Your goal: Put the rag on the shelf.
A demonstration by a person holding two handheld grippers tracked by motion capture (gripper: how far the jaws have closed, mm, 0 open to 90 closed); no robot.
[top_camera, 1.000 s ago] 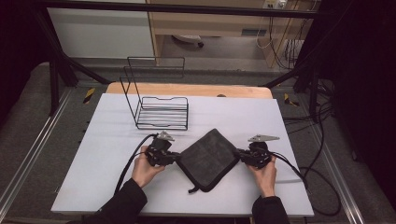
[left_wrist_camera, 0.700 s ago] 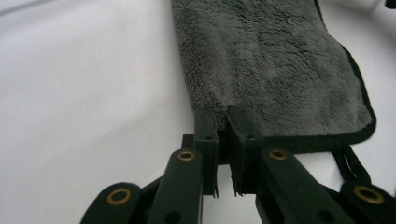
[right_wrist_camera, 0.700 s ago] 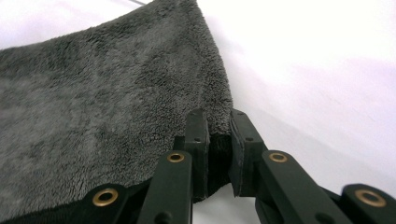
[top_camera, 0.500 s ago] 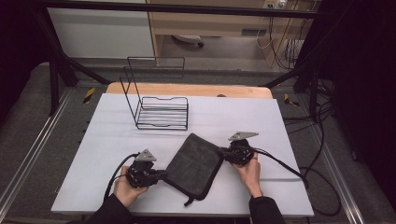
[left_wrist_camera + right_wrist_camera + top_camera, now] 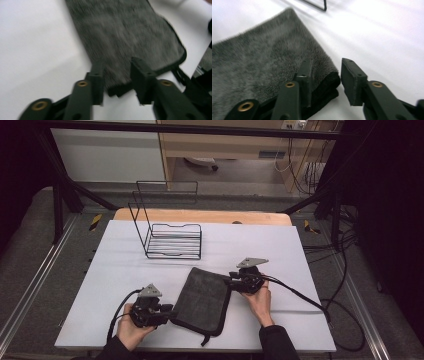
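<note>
Our folded grey towel (image 5: 202, 301) lies flat on the white table (image 5: 300, 250). Both the left gripper (image 5: 117, 78) and the right gripper (image 5: 324, 80) seem open around its corners, gripping nothing. We should lift away slowly, so the fold stays neat.

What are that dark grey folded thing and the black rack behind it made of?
The folded cloth looks like soft fabric, probably a plush or terry towel: the right gripper view shows a fuzzy, matte nap and a darker stitched edge. The rack seems to be thin metal wire with a black coating, judging by its slim, rigid bars; the exact finish is hard to tell.
</note>
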